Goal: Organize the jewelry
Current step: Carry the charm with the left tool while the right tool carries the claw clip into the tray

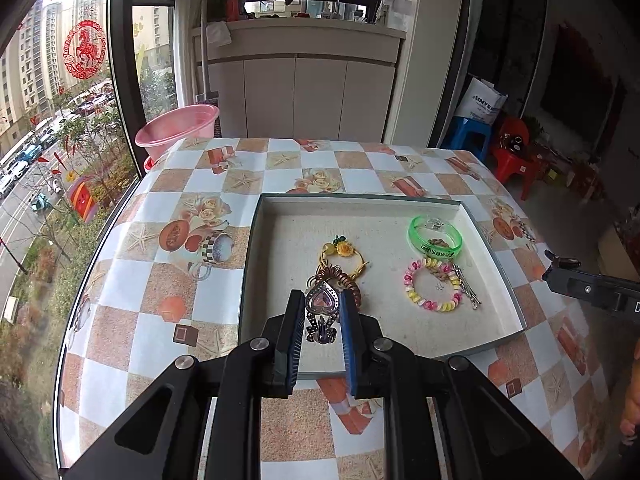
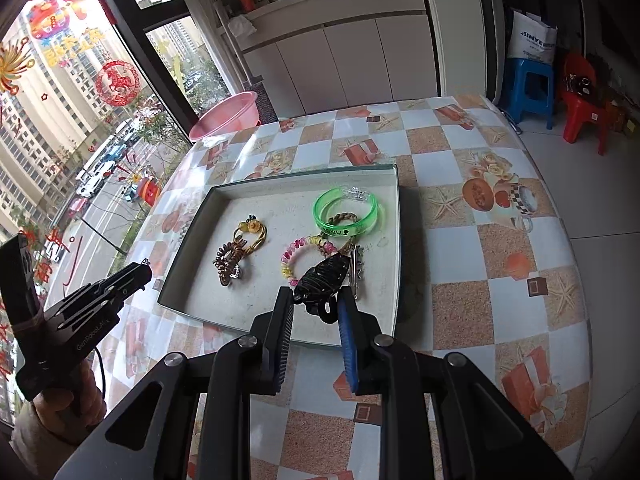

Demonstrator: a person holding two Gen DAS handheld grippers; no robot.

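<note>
Silver metal with a pale purple heart stone — that is the ornate pendant (image 1: pixel 321 307) pinched between the nearly closed pads of the left gripper (image 1: pixel 320 308), hanging above the near part of the shallow grey tray (image 1: pixel 496 258) on the checked tablecloth (image 1: pixel 192 216). The right gripper (image 2: pixel 314 300), also narrowed to a slim gap, clamps a black plastic claw hair clip (image 2: pixel 322 280) over the tray's near right side.

Both pieces look light and rigid, I judge; the pendant's filigree is slick and could twist in the pads, so a hold across its flat faces suits it, while the clip is best taken by its body, not its teeth.

Lying in the tray are a green translucent bangle (image 1: pixel 435 236), a pink-and-yellow beaded bracelet (image 1: pixel 431 286), a brown coiled hair tie (image 1: pixel 338 278) and a yellow flower ring (image 1: pixel 344 249) — the pendant's lower end is too fine to read, and the clip hides part of a silver clasp (image 2: pixel 354 270).
</note>
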